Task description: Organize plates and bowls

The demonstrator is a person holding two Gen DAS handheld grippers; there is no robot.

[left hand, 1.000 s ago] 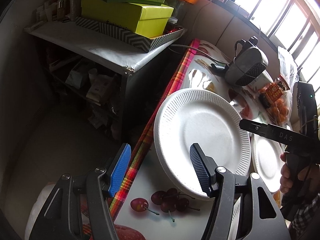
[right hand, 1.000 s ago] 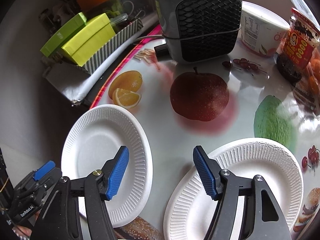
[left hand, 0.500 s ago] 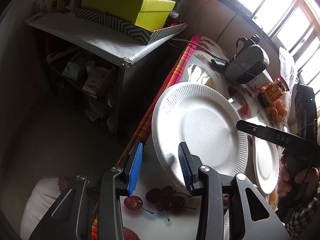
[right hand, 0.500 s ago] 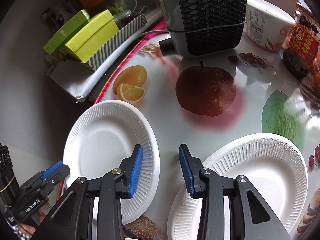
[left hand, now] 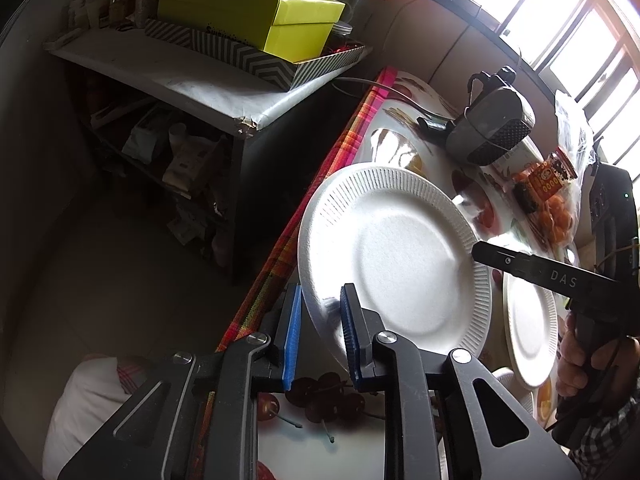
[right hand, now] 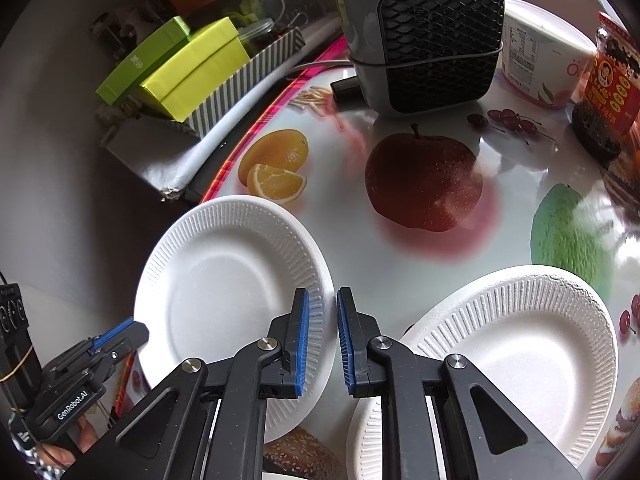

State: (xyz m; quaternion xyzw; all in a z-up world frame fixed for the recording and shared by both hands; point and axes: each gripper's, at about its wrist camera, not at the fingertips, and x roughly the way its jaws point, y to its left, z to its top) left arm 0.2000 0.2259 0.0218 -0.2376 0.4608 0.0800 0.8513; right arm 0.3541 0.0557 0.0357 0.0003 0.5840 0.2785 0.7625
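My left gripper [left hand: 319, 332] is shut on the near rim of a white paper plate [left hand: 394, 256], which is tilted up off the table's left edge. That plate shows in the right wrist view [right hand: 224, 300] with the left gripper [right hand: 116, 336] at its lower left rim. My right gripper [right hand: 323, 336] is nearly shut and empty, hovering over the plate's right rim. A second white plate [right hand: 508, 352] lies on the table to the right, also seen in the left wrist view [left hand: 528, 320].
A grey heater [right hand: 424, 28] stands at the back of the fruit-print table [right hand: 420, 184], with a white tub [right hand: 536, 60] and a red-labelled jar [right hand: 608, 88]. A shelf with green boxes [left hand: 248, 12] stands left of the table. Oranges in a bag [left hand: 556, 216].
Both grippers closed from wide open. The left one closed onto the plate's rim and the plate tilted up. The right one narrowed without taking anything.
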